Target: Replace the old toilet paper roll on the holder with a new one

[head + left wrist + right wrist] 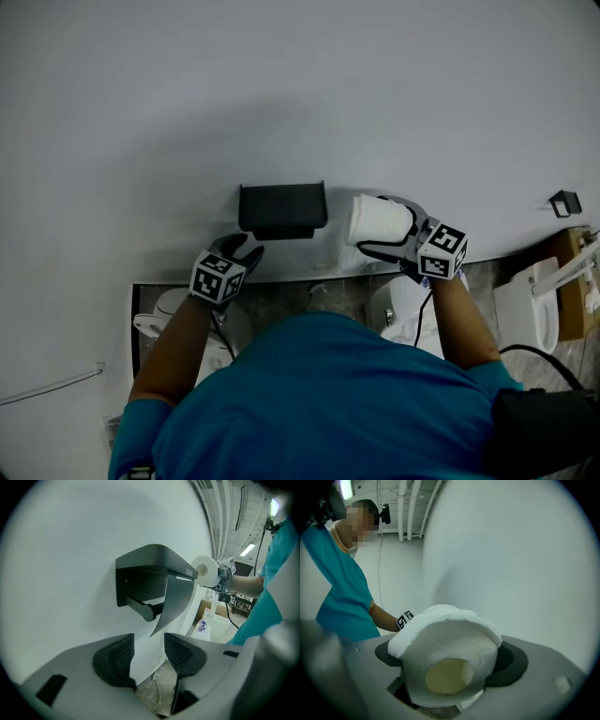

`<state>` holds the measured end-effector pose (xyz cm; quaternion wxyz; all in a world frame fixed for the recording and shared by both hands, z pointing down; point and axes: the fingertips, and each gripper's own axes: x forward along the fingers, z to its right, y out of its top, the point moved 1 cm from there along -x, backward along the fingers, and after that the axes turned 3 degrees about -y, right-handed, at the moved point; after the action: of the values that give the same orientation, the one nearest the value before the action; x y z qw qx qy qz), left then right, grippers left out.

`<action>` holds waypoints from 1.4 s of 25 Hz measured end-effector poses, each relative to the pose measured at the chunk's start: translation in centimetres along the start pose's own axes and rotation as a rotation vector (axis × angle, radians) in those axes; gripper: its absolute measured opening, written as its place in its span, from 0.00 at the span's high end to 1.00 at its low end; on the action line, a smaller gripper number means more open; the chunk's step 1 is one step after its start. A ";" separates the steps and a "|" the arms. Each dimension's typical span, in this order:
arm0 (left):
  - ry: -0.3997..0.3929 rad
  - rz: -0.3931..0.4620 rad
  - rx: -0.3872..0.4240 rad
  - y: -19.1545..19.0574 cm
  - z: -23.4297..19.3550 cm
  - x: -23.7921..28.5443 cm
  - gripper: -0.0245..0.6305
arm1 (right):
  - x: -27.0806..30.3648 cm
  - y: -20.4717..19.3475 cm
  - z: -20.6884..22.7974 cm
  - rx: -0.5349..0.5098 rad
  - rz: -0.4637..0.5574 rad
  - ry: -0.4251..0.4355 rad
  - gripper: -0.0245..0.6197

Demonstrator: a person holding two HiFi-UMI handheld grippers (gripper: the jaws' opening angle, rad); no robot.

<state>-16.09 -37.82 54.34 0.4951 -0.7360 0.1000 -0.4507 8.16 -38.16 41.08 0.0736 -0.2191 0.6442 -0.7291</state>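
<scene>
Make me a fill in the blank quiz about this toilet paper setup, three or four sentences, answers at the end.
The right gripper is shut on a ___ of toilet paper.
The left gripper, jaws open, holds ___.
The black holder is fixed to the ___.
Its spindle has ___ roll on it.
Missing words: roll; nothing; wall; no.

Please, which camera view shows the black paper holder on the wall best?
The left gripper view: the holder is seen from the side, with its bare bar visible. The head view shows only its cover from above. The right gripper view does not show it.
</scene>
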 end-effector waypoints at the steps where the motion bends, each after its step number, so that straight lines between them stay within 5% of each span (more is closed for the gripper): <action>1: 0.003 0.006 -0.015 -0.4 -0.1 -0.4 0.68 | 0.2 0.5 -0.1 -0.009 -0.004 0.003 0.22; 10: 0.015 0.068 -0.152 -4.4 0.0 -5.4 0.68 | 2.6 5.8 -1.4 -0.145 -0.108 0.039 0.22; 18: 0.038 0.126 -0.241 -7.2 -0.4 -9.0 0.68 | 6.0 9.7 -2.1 -0.327 -0.341 0.083 0.22; 30: 0.077 0.299 -0.312 -8.1 -0.9 -13.3 0.69 | 12.8 8.3 -4.9 -0.583 -0.780 0.191 0.22; 35: 0.087 0.369 -0.319 -7.5 -1.4 -14.5 0.82 | 14.8 6.9 -5.1 -0.603 -0.892 0.172 0.22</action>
<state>-27.74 -26.41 52.41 0.4417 -0.7540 0.3240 -0.3624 -8.40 -40.44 37.38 -0.3618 -0.4222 0.6731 -0.4877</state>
